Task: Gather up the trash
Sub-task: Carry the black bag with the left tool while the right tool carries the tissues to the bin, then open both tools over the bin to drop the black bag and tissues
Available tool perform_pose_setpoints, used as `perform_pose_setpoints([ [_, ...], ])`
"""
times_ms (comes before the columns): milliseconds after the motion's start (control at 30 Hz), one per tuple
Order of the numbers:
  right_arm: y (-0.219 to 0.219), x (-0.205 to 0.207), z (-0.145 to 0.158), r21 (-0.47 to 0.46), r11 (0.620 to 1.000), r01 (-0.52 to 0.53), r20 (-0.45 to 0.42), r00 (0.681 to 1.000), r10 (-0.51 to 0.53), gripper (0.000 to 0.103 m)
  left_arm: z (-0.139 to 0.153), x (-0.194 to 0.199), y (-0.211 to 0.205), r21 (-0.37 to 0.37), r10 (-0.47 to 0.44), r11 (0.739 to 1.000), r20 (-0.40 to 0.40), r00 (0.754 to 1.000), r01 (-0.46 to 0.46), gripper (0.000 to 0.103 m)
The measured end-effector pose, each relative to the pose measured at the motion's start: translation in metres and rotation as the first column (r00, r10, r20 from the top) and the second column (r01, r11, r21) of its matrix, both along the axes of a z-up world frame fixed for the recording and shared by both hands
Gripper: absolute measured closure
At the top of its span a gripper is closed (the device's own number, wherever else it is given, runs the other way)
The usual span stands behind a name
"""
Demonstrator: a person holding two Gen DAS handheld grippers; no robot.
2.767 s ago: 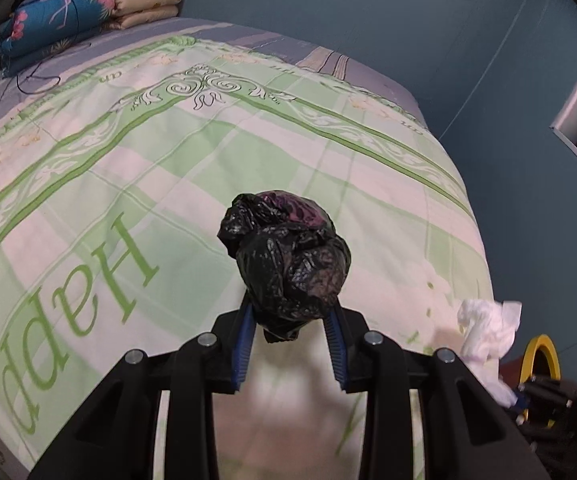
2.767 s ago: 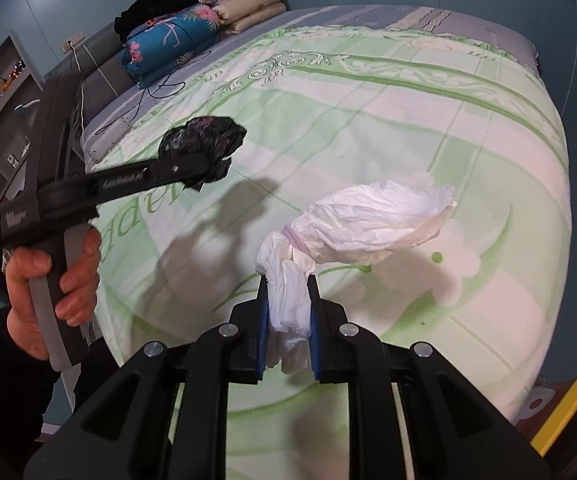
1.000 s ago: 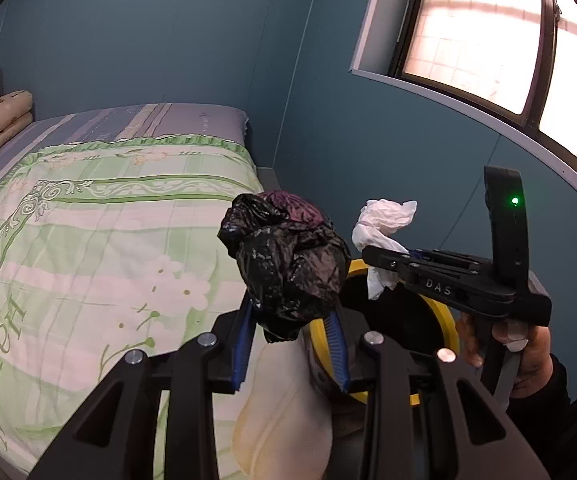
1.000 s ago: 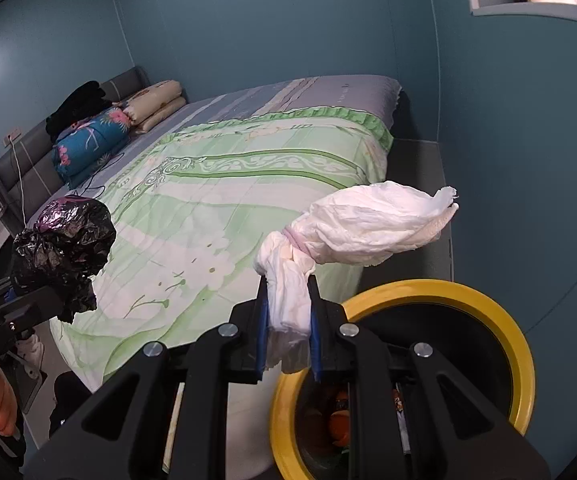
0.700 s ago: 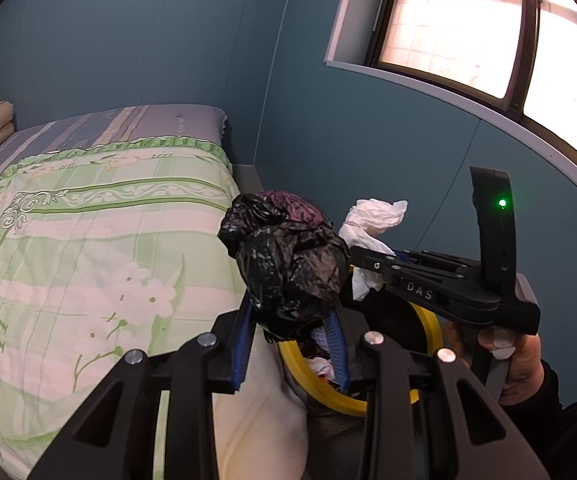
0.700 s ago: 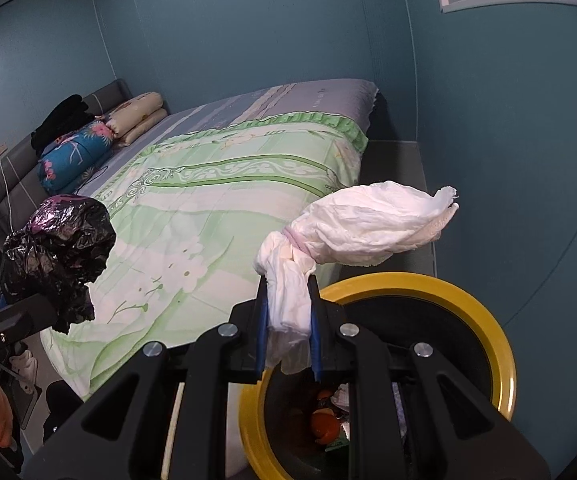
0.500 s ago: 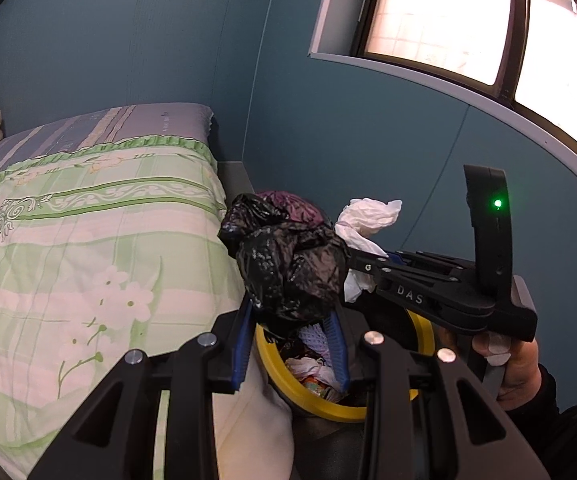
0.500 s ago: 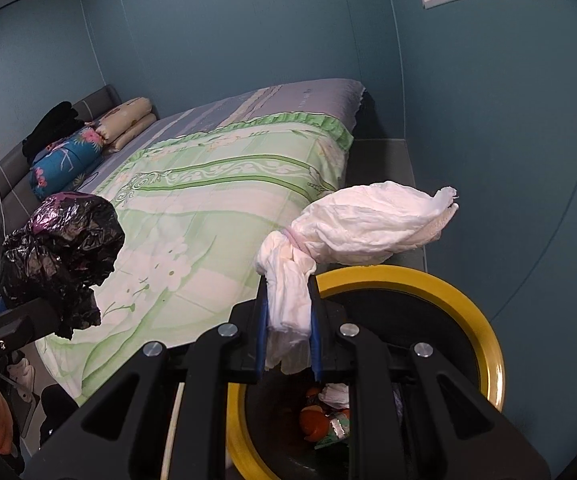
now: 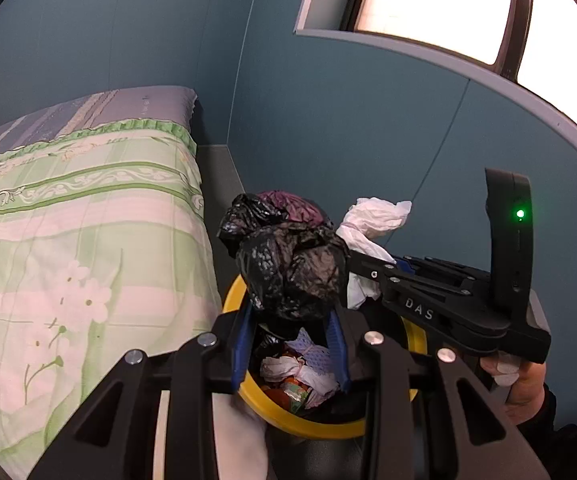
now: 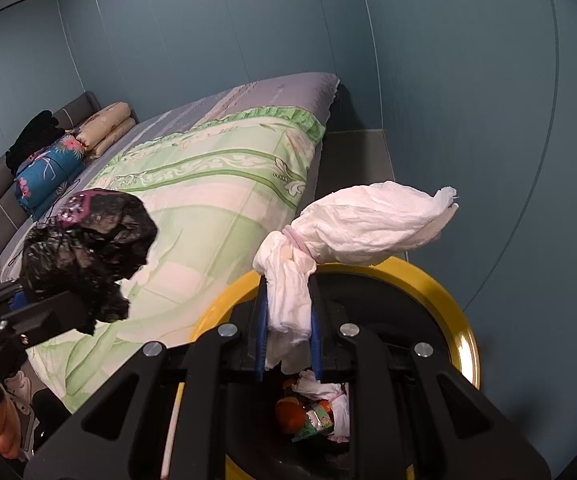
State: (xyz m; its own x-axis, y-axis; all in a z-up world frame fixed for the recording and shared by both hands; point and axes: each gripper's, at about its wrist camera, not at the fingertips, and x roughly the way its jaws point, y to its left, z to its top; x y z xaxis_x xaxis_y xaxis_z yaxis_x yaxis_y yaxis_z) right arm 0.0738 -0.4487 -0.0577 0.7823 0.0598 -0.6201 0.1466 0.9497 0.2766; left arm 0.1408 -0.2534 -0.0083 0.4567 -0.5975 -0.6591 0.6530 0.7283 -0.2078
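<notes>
Left gripper (image 9: 288,334) clamped black bag (image 9: 288,264), right gripper (image 10: 288,334) clamped white bundle (image 10: 352,228); both needed centring over yellow-rimmed bin (image 10: 440,280) before release.

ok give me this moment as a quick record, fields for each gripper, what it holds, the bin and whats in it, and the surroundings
left gripper: shut on black bag, above the bin's near rim
right gripper: shut on white bundle, over the bin opening
bin: yellow rim, black inside, on the floor beside the bed
bin contents: crumpled paper, wrappers, something orange
step left: neither item dropped yet
</notes>
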Motion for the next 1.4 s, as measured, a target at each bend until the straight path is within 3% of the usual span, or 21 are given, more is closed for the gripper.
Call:
perform_pose_setpoints([
  [333, -0.007, 0.005, -0.022, 0.024, 1.0, -0.001, -0.061, 0.998, 0.002, 0.087, -0.028, 0.011, -0.021, 0.014, -0.015, 1.0, -0.056, 0.998, 0.016, 0.072],
  [600, -0.008, 0.012, -0.04, 0.03, 0.999, -0.013, -0.123, 0.992, 0.017, 0.087, -0.061, 0.034, -0.031, 0.02, -0.021, 1.0, -0.153, 0.988, 0.024, 0.072],
  [933, -0.016, 0.018, -0.052, 0.016, 1.0, 0.011, -0.166, 0.986, -0.009, 0.086, -0.073, 0.045, -0.037, 0.011, -0.024, 1.0, -0.191, 0.981, 0.027, 0.071],
  [1100, -0.02, 0.017, -0.054, 0.008, 1.0, 0.029, -0.176, 0.984, -0.027, 0.07, -0.076, 0.049, -0.033, -0.006, -0.003, 1.0, -0.216, 0.976, 0.002, 0.059],
  [1167, -0.023, 0.016, -0.054, 0.012, 0.999, 0.037, -0.178, 0.983, -0.034, 0.069, -0.076, 0.049, -0.029, -0.015, 0.007, 1.0, -0.217, 0.976, -0.01, 0.053],
  [1400, -0.023, 0.015, -0.051, 0.017, 0.999, 0.048, -0.17, 0.984, -0.044, 0.068, -0.071, 0.054, -0.016, -0.031, 0.042, 0.998, -0.212, 0.976, -0.05, 0.053],
])
